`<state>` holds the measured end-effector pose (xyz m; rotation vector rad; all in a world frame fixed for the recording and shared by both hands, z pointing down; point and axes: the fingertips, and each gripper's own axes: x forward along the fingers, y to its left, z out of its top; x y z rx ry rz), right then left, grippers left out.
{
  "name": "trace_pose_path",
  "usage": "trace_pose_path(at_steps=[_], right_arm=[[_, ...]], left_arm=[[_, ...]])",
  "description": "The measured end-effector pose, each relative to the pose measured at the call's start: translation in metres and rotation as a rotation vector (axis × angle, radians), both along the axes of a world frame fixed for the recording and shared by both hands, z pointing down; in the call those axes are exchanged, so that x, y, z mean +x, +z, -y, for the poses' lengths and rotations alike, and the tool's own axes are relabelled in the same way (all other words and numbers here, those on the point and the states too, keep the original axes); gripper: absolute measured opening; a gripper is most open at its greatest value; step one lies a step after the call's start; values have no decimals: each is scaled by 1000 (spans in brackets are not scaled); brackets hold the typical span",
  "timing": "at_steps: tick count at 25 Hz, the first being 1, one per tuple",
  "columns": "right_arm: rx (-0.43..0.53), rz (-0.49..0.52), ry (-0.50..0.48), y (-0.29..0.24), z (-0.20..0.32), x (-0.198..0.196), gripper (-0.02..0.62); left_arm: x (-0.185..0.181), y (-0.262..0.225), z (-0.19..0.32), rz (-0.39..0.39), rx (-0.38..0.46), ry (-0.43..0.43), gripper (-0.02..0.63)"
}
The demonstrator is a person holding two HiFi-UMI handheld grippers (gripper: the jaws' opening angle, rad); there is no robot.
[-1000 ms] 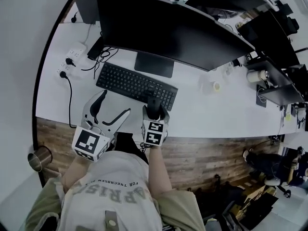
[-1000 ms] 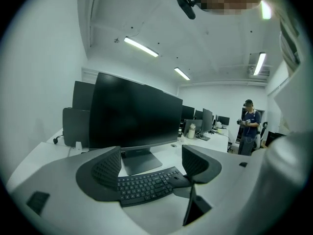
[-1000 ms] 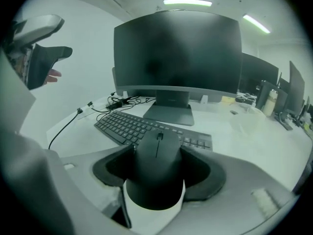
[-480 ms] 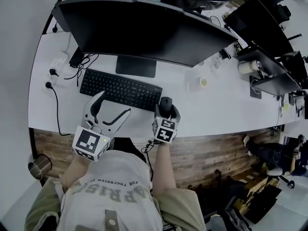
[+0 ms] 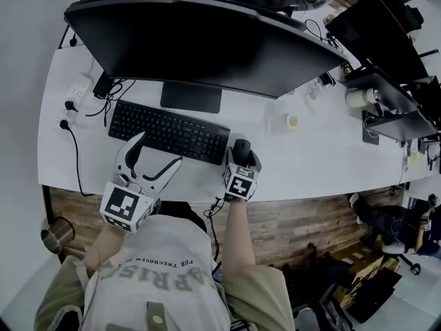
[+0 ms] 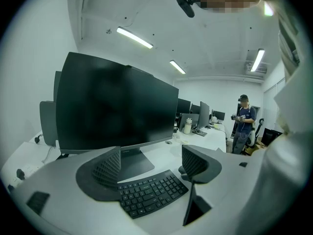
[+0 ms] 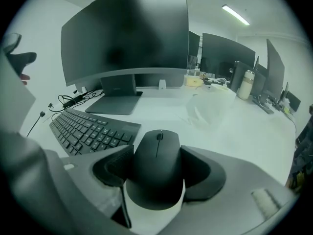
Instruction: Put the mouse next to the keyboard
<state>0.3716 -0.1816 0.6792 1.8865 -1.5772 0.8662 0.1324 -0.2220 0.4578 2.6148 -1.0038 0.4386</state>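
**First:** Tongs first: how are the right tongs (image 7: 155,173) set?

**Second:** They are closed on the mouse (image 7: 157,151). Its smooth, matte black dome is pinched between two dark pads (image 7: 115,168), one pressed against each flank. A small scroll wheel (image 7: 159,136) is seen sunk into a slot along the crown.

**First:** Where is the mouse found?

**Second:** It is found just beside the right-hand end of the keyboard (image 5: 169,132), with a narrow strip of the white surface (image 5: 324,157) left between the two. Whether it is set down or held slightly off that surface cannot be told.

**First:** And the left tongs (image 6: 152,166)?

**Second:** They are spread wide and nothing is held. Their curved grey fingers are faced with ribbed, grid-like rubber. They are held over the keyboard's near edge, towards its left half, and only keys and bare surface are framed between them.

**First:** How is the keyboard itself made?

**Second:** It is a slim, flat black slab, covered in rows of low square keys. Behind it, a flat rectangular foot (image 5: 191,96) is seen, from which a broad, dark, gently curved monitor (image 5: 207,40) is carried.
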Motion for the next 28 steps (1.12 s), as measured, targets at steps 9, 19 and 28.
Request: trace_pose_path(at_steps=[9,19,28], right_arm=[[-49,11,10,22,5,8,304],[-39,101,36,27,13,10,307],[-28,97,15,25,12,7,356]], left_arm=[[-6,18,4,34,-38,-8,371],[-13,24,10,45,-53,-21,371],[-23,22,9,46,-41,-25,371]])
